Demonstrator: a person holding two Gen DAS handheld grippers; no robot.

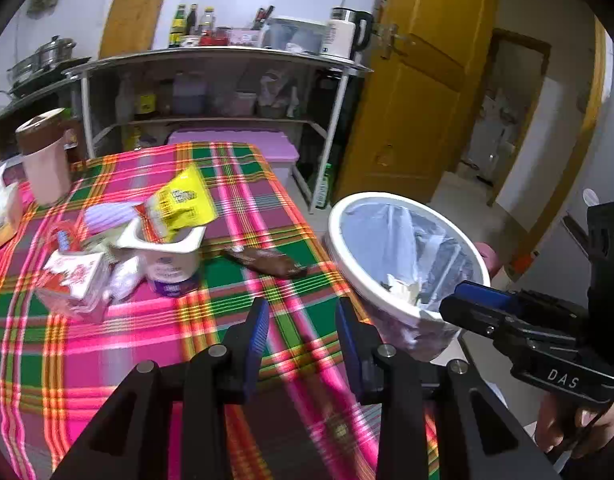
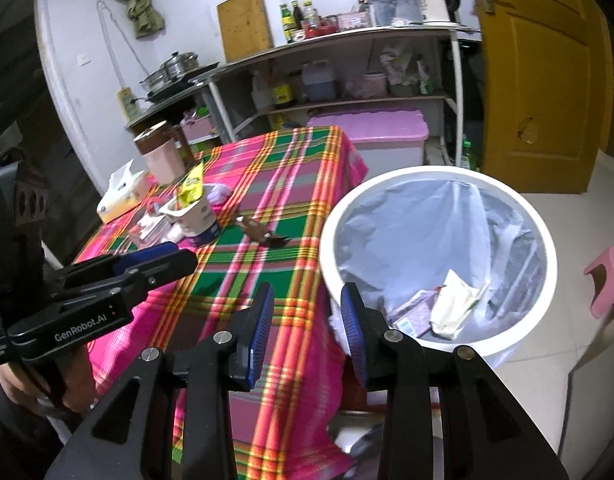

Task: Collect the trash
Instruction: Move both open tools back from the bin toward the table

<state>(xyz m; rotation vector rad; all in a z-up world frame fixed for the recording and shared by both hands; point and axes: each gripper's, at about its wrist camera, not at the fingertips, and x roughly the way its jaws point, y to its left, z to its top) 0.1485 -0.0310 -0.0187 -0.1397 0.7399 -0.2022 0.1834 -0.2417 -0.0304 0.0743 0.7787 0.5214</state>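
While the left hand-held gripper point(image 1: 303, 336) hovers over the plaid-covered surface point(image 1: 155, 344) with its jaws wide apart and empty, the right hand-held gripper point(image 2: 307, 324) sits likewise wide and empty at the near rim of the white bin point(image 2: 507, 196). Remaining trash lies on the surface: a brown wrapper point(image 1: 267, 261), a yogurt cup point(image 1: 169, 258) holding a yellow packet point(image 1: 183, 200), and a red-white carton point(image 1: 73, 278). Discarded paper point(image 2: 453, 306) lies inside the bin.

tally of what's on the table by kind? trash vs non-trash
Wrappers/packets: 3, the yellow packet, brown wrapper, red-and-white packet
Cups: 1, the white yogurt cup
Non-trash: 2, the pink jar, tissue box
Total: 6; a few small scraps are too blurred to count.
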